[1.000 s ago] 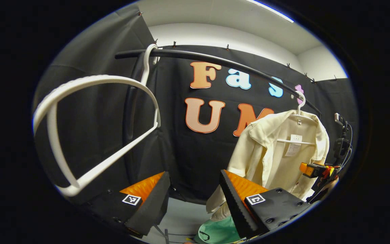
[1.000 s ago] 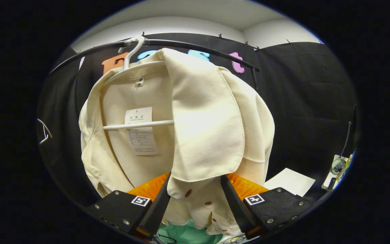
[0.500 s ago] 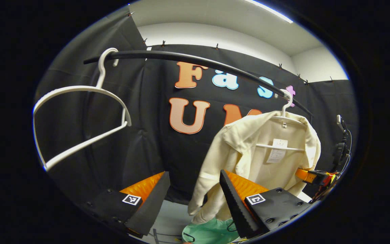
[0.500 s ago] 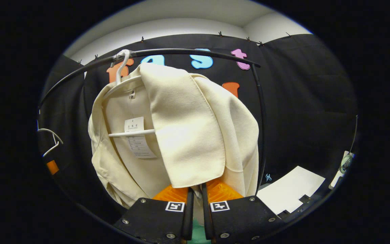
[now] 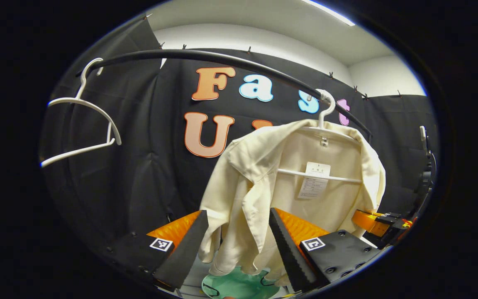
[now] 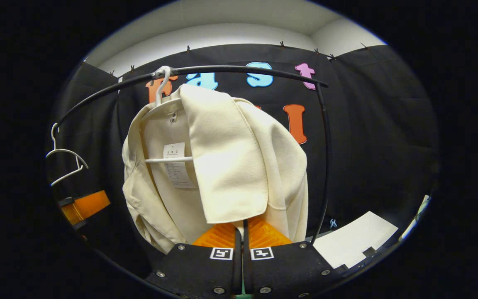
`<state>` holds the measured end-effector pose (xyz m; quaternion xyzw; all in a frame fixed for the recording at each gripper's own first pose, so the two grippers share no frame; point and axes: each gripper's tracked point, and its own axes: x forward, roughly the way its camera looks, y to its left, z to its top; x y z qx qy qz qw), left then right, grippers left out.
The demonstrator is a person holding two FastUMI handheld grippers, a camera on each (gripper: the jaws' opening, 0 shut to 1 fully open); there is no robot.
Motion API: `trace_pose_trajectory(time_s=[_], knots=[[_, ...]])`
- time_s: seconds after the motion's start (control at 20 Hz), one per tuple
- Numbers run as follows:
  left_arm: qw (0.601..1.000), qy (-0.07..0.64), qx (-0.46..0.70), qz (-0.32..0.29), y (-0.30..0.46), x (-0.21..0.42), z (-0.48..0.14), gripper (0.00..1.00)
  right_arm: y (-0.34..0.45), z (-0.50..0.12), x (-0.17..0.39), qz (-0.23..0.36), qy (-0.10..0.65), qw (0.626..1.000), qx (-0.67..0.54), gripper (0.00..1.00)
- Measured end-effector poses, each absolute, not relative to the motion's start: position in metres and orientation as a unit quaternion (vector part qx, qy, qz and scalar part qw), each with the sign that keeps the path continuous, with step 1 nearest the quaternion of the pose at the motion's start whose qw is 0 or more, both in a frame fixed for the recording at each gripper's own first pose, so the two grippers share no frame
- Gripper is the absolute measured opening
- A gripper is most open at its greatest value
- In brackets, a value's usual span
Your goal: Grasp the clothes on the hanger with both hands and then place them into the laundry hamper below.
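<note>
Closing on the shirt's (image 6: pixel 239 166) lower front edge, my right gripper (image 6: pixel 241 236) has pinched shut since a second ago. My left gripper (image 5: pixel 239 236) has swung in, spread around its other side. The shirt hangs on its hanger (image 5: pixel 324 112) above the hamper (image 5: pixel 239 286); left pinch comes next.

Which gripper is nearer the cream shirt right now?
Right. The right gripper is shut on the cream shirt's front panel. The left gripper is open, with the shirt's hanging edge between its fingers, not yet pinched.
</note>
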<state>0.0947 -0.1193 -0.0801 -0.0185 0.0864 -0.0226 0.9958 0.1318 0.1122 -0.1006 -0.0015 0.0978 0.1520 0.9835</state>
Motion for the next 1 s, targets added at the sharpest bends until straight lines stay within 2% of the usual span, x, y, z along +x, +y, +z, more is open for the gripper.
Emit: trace_pose_trajectory(time_s=[0.15, 0.2, 0.25, 0.3, 0.4, 0.45, 0.7, 0.75, 1.0], knots=[[0.995, 0.095, -0.03, -0.027, -0.133, 0.114, -0.09, 0.97, 0.111, -0.098, 0.128, 0.168, 0.096, 0.981, -0.003, 0.01], [0.995, 0.094, -0.029, -0.023, -0.133, 0.121, -0.091, 0.94, 0.11, -0.097, 0.127, 0.171, 0.095, 0.981, -0.004, 0.01], [0.995, 0.093, -0.026, -0.02, -0.134, 0.13, -0.093, 1.0, 0.11, -0.095, 0.126, 0.174, 0.093, 0.98, -0.005, 0.01], [0.995, 0.092, -0.021, -0.019, -0.135, 0.138, -0.093, 1.0, 0.11, -0.094, 0.126, 0.176, 0.091, 0.98, -0.006, 0.01], [0.995, 0.091, -0.018, -0.022, -0.137, 0.151, -0.095, 0.94, 0.11, -0.093, 0.124, 0.177, 0.087, 0.98, -0.01, 0.01], [0.995, 0.092, -0.022, -0.025, -0.14, 0.159, -0.097, 0.97, 0.109, -0.092, 0.123, 0.175, 0.085, 0.981, -0.013, 0.01], [0.992, 0.114, -0.031, -0.042, -0.147, 0.184, -0.114, 0.97, 0.105, -0.09, 0.121, 0.161, 0.084, 0.983, -0.009, 0.01], [0.992, 0.114, -0.023, -0.044, -0.148, 0.188, -0.116, 1.0, 0.104, -0.089, 0.122, 0.155, 0.082, 0.985, -0.007, 0.01], [0.99, 0.126, -0.006, -0.06, -0.156, 0.203, -0.124, 0.96, 0.102, -0.087, 0.12, 0.141, 0.08, 0.987, -0.014, 0.01]])
